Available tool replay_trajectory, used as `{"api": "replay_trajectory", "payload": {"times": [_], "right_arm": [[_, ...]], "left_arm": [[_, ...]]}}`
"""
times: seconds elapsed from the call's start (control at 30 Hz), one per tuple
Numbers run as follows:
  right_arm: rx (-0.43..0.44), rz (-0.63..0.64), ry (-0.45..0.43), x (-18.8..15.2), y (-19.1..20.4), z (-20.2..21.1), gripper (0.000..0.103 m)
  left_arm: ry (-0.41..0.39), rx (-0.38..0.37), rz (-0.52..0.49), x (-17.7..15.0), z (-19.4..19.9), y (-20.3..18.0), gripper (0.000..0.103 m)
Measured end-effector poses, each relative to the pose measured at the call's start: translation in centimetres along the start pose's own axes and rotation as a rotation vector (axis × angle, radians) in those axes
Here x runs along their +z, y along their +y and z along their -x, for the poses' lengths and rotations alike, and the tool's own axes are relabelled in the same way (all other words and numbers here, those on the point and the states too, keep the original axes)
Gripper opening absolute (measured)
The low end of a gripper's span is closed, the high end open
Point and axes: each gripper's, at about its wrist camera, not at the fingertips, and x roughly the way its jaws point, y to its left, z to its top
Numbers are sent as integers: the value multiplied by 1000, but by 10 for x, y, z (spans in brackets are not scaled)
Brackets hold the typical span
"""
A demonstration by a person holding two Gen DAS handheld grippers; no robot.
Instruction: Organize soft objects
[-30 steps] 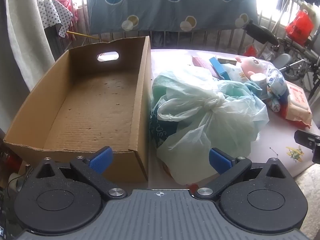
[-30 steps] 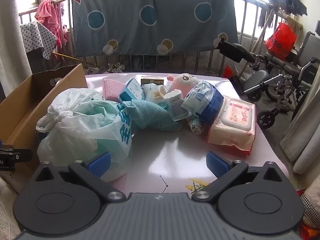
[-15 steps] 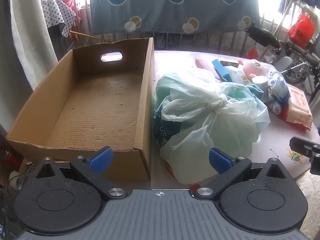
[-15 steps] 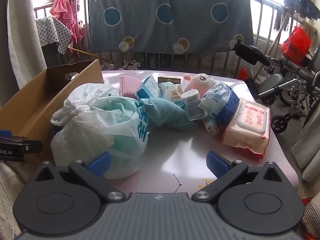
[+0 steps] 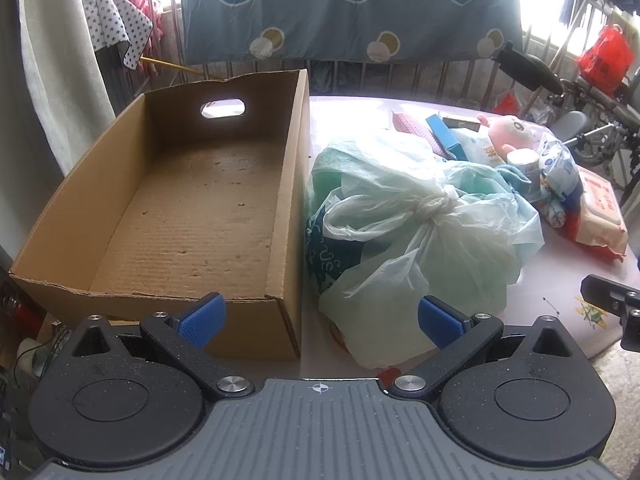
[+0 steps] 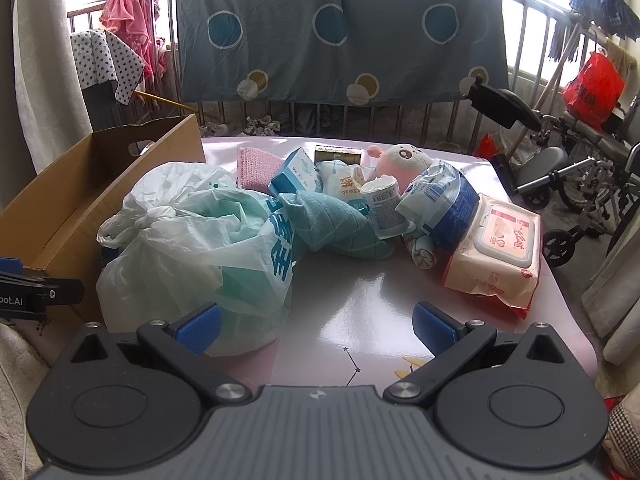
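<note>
Blue-padded left gripper [image 5: 320, 316] and right gripper [image 6: 316, 324] both spread wide, empty, near knotted plastic bag [image 5: 420, 236].

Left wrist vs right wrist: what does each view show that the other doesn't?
Left wrist only: the cardboard box floor, bare, and its handle cutout seen from inside; the right gripper tip at frame edge.

Right wrist only: the wet wipes pack lid in full, the teal cloth, and the wheelchair.

Both: the tied plastic bag, pink plush toy, pink table, blue sheet. Both grippers open, holding nothing.
</note>
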Motion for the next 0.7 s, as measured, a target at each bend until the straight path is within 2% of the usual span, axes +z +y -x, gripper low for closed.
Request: {"api": "replay_trajectory", "payload": {"times": [0.7], "right_arm": [[-6,8,-7,3,-3,0,63]], "left_arm": [[-4,3,-2,2,1,-1,103]]}}
